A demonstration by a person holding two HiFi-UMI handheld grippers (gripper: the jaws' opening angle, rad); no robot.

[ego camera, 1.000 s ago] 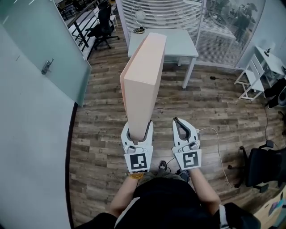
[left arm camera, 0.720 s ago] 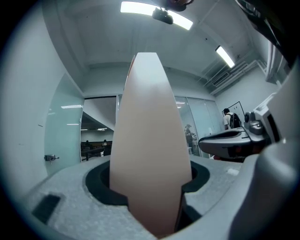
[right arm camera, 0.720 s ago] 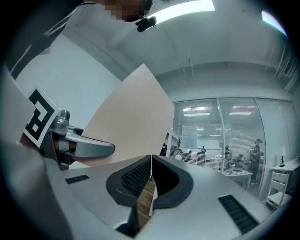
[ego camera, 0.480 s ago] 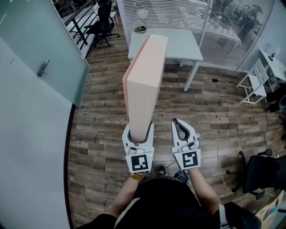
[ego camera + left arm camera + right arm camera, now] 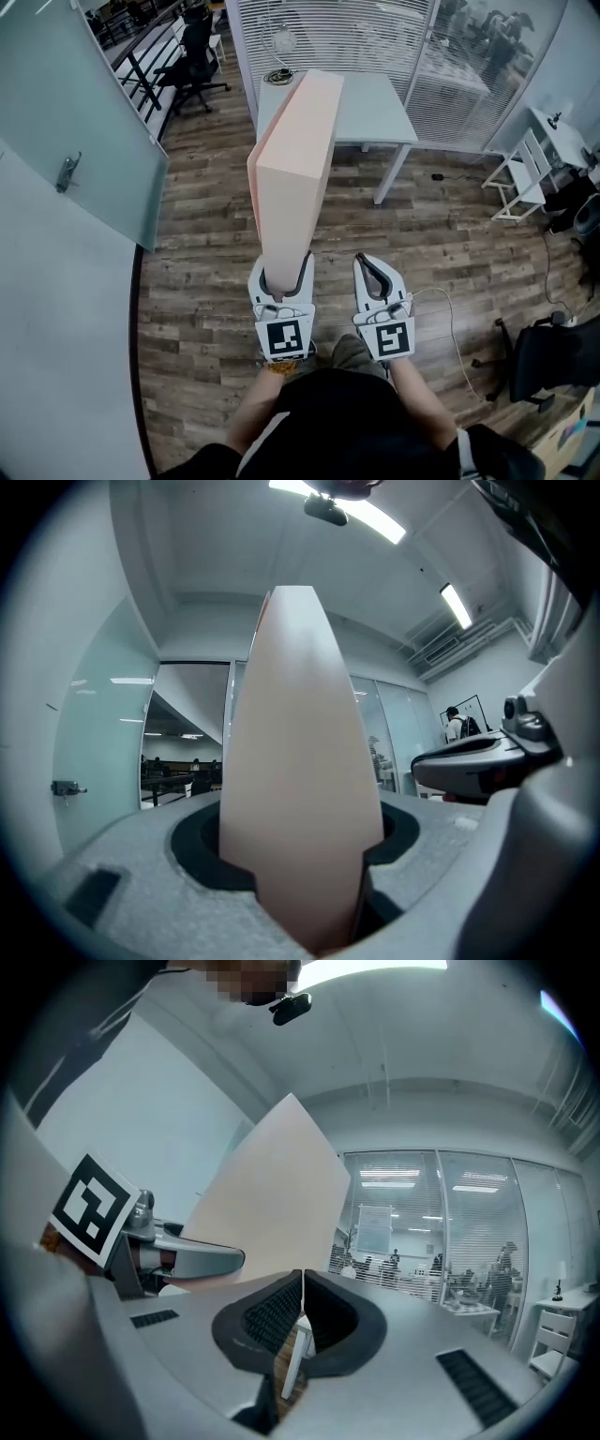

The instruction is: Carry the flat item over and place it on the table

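Observation:
A tall, flat, peach-coloured slab (image 5: 293, 169) stands upright on edge above my left gripper (image 5: 284, 277), whose jaws clamp its lower end. In the left gripper view the slab (image 5: 298, 761) fills the gap between the jaws and rises toward the ceiling. My right gripper (image 5: 376, 275) is beside it on the right, shut and empty; in its own view the pads meet (image 5: 302, 1312), and the slab (image 5: 267, 1208) shows at the left. A white table (image 5: 367, 103) stands ahead on the wooden floor, partly hidden behind the slab.
A frosted glass wall with a door handle (image 5: 67, 173) runs along the left. White blinds and glass partitions (image 5: 337, 37) close the back. A cable coil (image 5: 276, 75) lies on the table's far left corner. A black office chair (image 5: 553, 352) and a white rack (image 5: 525, 173) stand at the right.
I have moved a little forward: the table and floor have shifted in view, and the glass wall slid back on the left. Both grippers keep the same hold and stance.

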